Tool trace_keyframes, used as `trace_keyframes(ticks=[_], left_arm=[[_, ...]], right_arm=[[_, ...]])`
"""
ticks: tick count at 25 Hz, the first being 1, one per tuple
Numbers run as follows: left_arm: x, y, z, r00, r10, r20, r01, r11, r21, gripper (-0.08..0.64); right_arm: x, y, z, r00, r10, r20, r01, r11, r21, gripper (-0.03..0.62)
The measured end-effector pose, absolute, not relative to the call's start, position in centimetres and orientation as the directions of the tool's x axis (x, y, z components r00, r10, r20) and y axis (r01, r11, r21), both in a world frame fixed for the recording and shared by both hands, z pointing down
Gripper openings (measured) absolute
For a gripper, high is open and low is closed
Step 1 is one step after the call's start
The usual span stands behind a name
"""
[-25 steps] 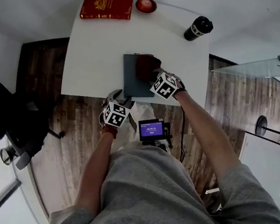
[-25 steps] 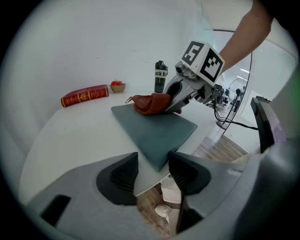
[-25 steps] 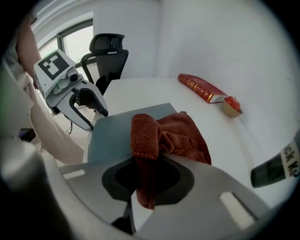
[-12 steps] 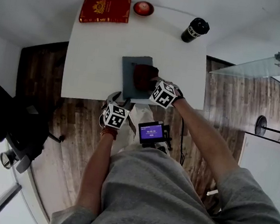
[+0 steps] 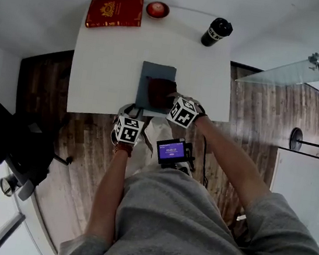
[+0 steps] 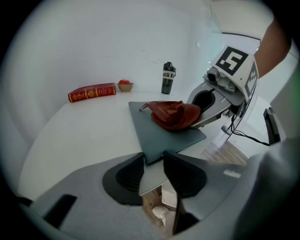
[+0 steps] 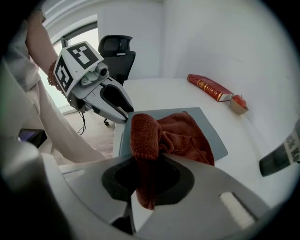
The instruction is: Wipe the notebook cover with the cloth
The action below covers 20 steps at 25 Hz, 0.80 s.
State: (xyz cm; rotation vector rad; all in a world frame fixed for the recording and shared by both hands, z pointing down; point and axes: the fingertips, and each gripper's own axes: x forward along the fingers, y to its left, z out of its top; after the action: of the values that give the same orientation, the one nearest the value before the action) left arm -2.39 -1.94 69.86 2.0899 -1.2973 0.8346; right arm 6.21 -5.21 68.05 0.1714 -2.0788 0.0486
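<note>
A grey-blue notebook lies on the white table, close to its front edge. A dark red cloth rests crumpled on the cover. My right gripper is shut on the cloth, with a fold hanging between its jaws. My left gripper sits at the table's front edge by the notebook's near left corner. Its jaws have just been closing. The corner tip and the table edge show in the gap between the left gripper's jaws, which still stand apart.
A red book, a small bowl holding something red and a black tumbler stand along the table's far side. A black office chair is on the left and a glass tabletop on the right. A small screen hangs at my chest.
My right gripper has dragged the cloth across the cover from the far right part toward the near edge. The left gripper has stayed at the notebook's corner.
</note>
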Motion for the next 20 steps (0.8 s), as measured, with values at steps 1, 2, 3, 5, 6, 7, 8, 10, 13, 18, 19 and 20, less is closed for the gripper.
trace_keyframes(ticks=[1, 2, 3, 5, 6, 7, 8, 10, 13, 18, 19, 20], left_arm=[[-2.4, -1.9, 69.9, 0.344, -0.579, 0.739, -0.912, -0.394, 0.116, 0.129], [-2.3, -1.9, 69.9, 0.343, -0.582, 0.738, -0.912, -0.395, 0.112, 0.129], [-2.3, -1.9, 69.9, 0.34, -0.588, 0.734, -0.913, -0.392, 0.109, 0.129], [-2.4, -1.9, 69.9, 0.335, -0.6, 0.727, -0.918, -0.383, 0.106, 0.129], [-2.5, -1.9, 69.9, 0.332, -0.601, 0.727, -0.919, -0.381, 0.105, 0.129], [-2.5, -2.0, 69.9, 0.332, -0.599, 0.729, -0.919, -0.381, 0.106, 0.129], [-2.5, -2.0, 69.9, 0.334, -0.596, 0.73, -0.918, -0.383, 0.107, 0.129], [-2.4, -2.1, 69.9, 0.337, -0.592, 0.732, -0.916, -0.387, 0.108, 0.129], [-2.5, -2.0, 69.9, 0.342, -0.586, 0.735, -0.913, -0.392, 0.111, 0.129], [-2.8, -1.8, 69.1, 0.413, -0.541, 0.733, -0.876, -0.457, 0.156, 0.135], [-3.0, -1.9, 68.0, 0.428, -0.554, 0.714, -0.868, -0.472, 0.155, 0.141], [-3.4, -2.1, 66.7, 0.443, -0.577, 0.687, -0.863, -0.482, 0.151, 0.144]], right_arm=[[6.3, -5.0, 68.0, -0.482, -0.1, 0.87, -0.125, 0.991, 0.044, 0.052], [6.3, -4.8, 68.0, -0.48, -0.097, 0.872, -0.102, 0.993, 0.055, 0.052], [6.3, -4.5, 68.0, -0.48, -0.094, 0.872, -0.077, 0.995, 0.065, 0.052], [6.2, -4.0, 68.0, -0.491, -0.088, 0.866, -0.056, 0.996, 0.07, 0.052], [6.1, -3.7, 67.9, -0.504, -0.087, 0.859, -0.064, 0.996, 0.063, 0.052], [6.1, -3.4, 67.9, -0.518, -0.088, 0.851, -0.077, 0.995, 0.056, 0.052], [6.1, -3.1, 67.9, -0.53, -0.089, 0.844, -0.088, 0.995, 0.05, 0.052], [6.1, -2.5, 67.9, -0.542, -0.087, 0.836, -0.098, 0.994, 0.041, 0.053], [6.0, -1.6, 67.9, -0.542, -0.06, 0.838, -0.069, 0.997, 0.026, 0.053], [5.7, 0.9, 66.5, -0.609, 0.172, 0.774, -0.095, 0.954, -0.286, 0.055], [5.5, 1.1, 65.5, -0.641, 0.204, 0.74, -0.096, 0.935, -0.341, 0.055], [5.3, 1.0, 64.2, -0.672, 0.211, 0.71, -0.091, 0.928, -0.363, 0.055]])
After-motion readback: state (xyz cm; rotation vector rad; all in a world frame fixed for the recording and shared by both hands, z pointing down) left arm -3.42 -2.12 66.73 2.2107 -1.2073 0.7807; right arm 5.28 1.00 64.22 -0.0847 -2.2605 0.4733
